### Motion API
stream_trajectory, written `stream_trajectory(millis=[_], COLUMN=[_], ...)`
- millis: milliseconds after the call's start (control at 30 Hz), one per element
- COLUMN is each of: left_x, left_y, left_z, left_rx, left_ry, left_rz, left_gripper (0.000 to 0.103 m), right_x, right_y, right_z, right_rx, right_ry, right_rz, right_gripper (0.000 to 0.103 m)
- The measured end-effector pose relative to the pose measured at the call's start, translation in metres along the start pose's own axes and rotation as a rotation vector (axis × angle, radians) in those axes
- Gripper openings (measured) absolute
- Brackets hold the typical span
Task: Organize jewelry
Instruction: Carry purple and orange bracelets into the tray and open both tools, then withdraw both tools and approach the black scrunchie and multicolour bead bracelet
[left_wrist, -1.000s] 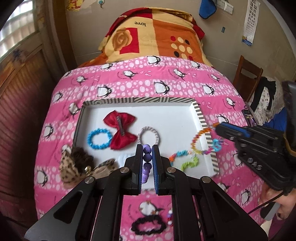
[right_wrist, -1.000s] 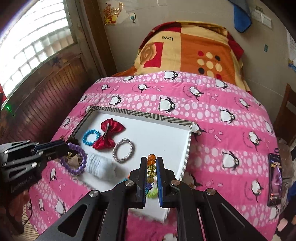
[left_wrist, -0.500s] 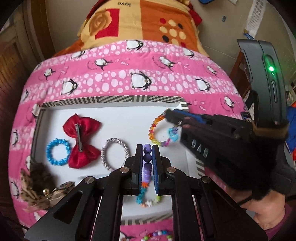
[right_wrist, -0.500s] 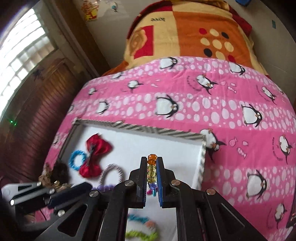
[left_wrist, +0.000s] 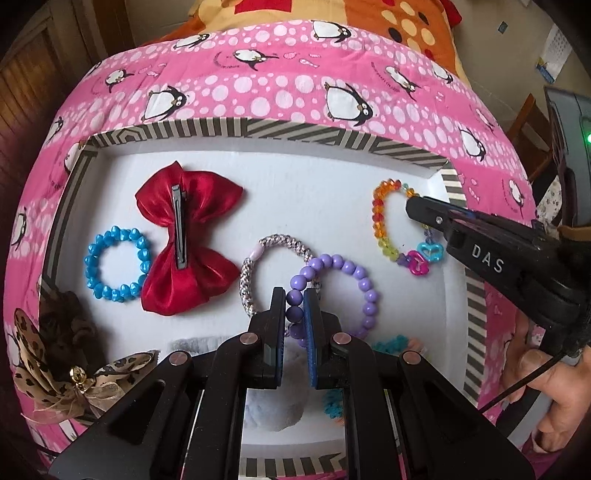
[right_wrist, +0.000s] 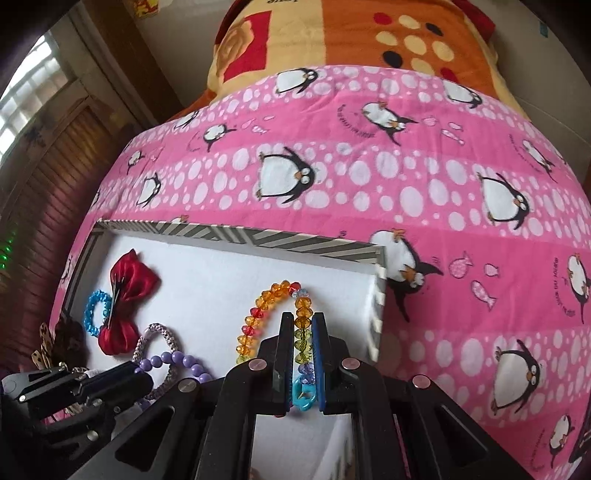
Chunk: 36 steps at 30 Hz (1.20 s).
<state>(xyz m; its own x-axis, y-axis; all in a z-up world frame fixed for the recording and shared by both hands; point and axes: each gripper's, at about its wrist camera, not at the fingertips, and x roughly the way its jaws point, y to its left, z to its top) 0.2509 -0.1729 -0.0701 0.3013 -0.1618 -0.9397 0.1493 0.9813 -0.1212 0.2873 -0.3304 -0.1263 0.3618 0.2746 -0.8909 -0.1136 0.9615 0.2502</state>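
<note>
Left wrist view: left gripper (left_wrist: 294, 308) clamps purple bracelet (left_wrist: 334, 291) over white tray (left_wrist: 258, 133); right gripper (right_wrist: 303, 332) clamps rainbow bracelet (right_wrist: 258, 317). Red bow (left_wrist: 184, 236) inside.

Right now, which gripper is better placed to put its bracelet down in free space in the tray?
Right gripper: its rainbow bracelet hangs over bare tray; the purple bracelet overlaps the silver one.

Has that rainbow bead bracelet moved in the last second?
Yes. The rainbow bracelet, pinched in the right gripper, was beyond the striped tray's right edge; now it hangs inside the tray, near its far right corner.
</note>
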Motion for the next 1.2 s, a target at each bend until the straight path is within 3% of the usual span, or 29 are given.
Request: stream_trajectory(millis=[333,400,533,567,733,933,1200], left_x=[0.007,0.007,0.006,0.007,-0.001,-0.021,-0.059], left_y=[-0.001,-0.002,-0.005,-0.006,-0.009,-0.002,0.012], left_z=[-0.004,-0.005,-0.007,-0.007,-0.011,-0.018,-0.048], left_rx=[-0.014,-0.012,-0.006,-0.001,0.005,-0.028,-0.017], left_ry=[0.011,0.009,0.007,0.008,-0.006,-0.048,-0.147], left_rz=[0.017,0.021,0.031,0.034,0.016,0.029,0.104], left_gripper=[0.008,0.008,0.010,0.011,0.040,0.046,0.050], right_x=[0.008,0.004,-0.012,-0.016,-0.037,-0.066,-0.104], right_y=[0.010,0.010,0.008,0.009,0.009,0.007,0.017], right_z=[0.004,0.003,-0.003,-0.003,-0.015,-0.034,-0.064], right_rx=[-0.037,-0.037,-0.029,-0.027,-0.027,-0.017,-0.008], right_ry=[-0.009,-0.012,-0.048,-0.055,-0.082,-0.128,-0.172], right_rz=[0.018,0.016,0.026,0.029,0.026,0.003,0.006], right_gripper=[0.009,0.013,0.038,0.038,0.038,0.039,0.042])
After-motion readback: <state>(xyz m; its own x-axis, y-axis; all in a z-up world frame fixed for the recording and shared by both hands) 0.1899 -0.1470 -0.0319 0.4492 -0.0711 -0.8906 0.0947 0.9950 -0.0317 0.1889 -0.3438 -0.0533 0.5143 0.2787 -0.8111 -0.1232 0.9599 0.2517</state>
